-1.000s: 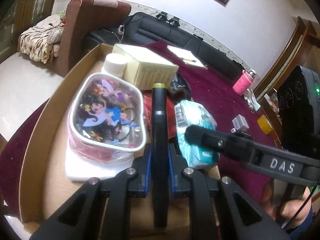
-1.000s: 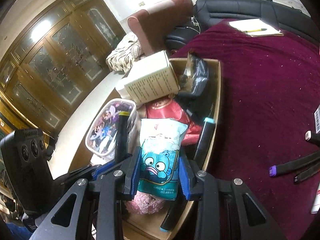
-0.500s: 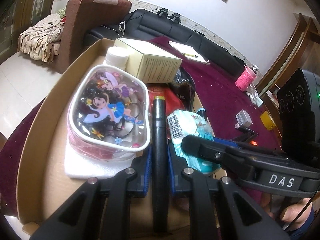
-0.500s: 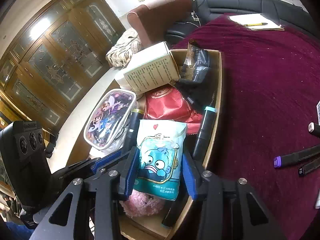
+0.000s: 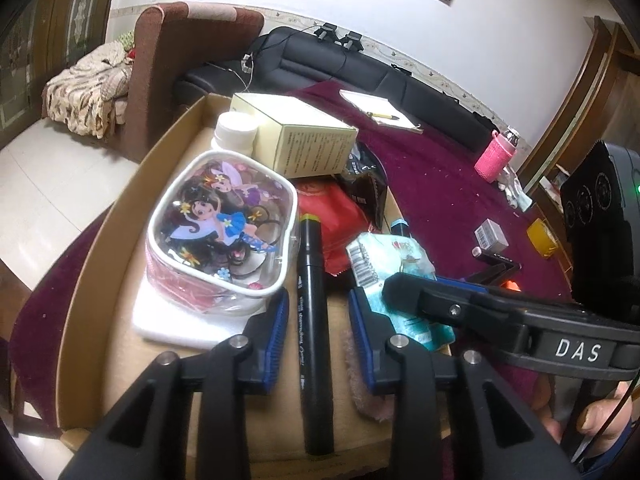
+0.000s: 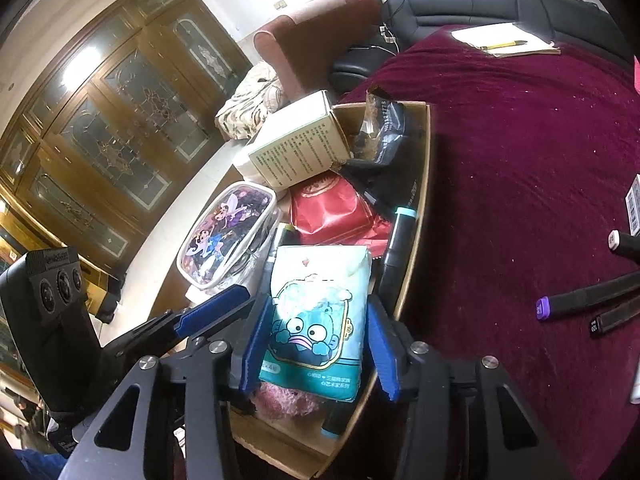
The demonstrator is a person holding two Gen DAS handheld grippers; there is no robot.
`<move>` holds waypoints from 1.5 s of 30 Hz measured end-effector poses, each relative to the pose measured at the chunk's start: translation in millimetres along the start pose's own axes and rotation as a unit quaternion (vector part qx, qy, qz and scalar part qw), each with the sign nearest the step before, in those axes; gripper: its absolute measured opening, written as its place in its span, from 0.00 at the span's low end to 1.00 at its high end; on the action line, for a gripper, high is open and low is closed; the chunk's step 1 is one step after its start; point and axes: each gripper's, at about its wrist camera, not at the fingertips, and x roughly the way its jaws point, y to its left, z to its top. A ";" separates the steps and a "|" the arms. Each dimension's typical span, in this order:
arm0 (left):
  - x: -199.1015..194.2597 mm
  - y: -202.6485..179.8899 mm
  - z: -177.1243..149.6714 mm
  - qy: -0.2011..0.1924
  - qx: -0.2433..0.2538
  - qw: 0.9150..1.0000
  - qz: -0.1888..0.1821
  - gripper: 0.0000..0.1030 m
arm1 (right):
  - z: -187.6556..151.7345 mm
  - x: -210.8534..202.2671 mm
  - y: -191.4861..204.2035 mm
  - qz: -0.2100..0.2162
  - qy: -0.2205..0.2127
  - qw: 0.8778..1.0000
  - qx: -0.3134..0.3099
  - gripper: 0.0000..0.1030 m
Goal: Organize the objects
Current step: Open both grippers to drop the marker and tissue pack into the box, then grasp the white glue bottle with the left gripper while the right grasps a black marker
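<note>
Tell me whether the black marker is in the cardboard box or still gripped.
In the cardboard box, released: black marker lies flat, left tongs just opened, pads clear.

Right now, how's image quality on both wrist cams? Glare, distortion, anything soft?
Left wrist view: strong fisheye bending at the walls, dark corners; glare on the clear cartoon pouch; marker print readable, sharp. Right wrist view: same barrel warp, bright lamp reflection on the cabinet doors; tissue pack crisp with slight sheen, far markers on the cloth softer.
</note>
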 end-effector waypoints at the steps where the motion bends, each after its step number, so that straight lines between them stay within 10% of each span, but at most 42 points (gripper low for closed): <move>1: -0.6 -1.6 -0.3 -0.001 0.004 1.000 0.003 0.33 | -0.8 -1.6 -0.7 0.001 -0.002 1.000 0.001 0.51; 24: -14.8 -12.4 -0.4 -0.038 0.049 0.996 0.058 0.44 | 2.7 -59.7 -41.4 0.000 -0.073 0.996 0.054 0.57; 35: -18.5 -53.3 -1.9 -0.046 0.098 0.994 0.022 0.50 | -42.9 -143.9 -156.2 -0.103 -0.125 0.973 0.164 0.56; 45: 5.3 -117.7 -13.4 -0.004 0.158 0.986 -0.048 0.50 | -58.8 -153.4 -215.2 -0.168 -0.094 0.950 0.246 0.30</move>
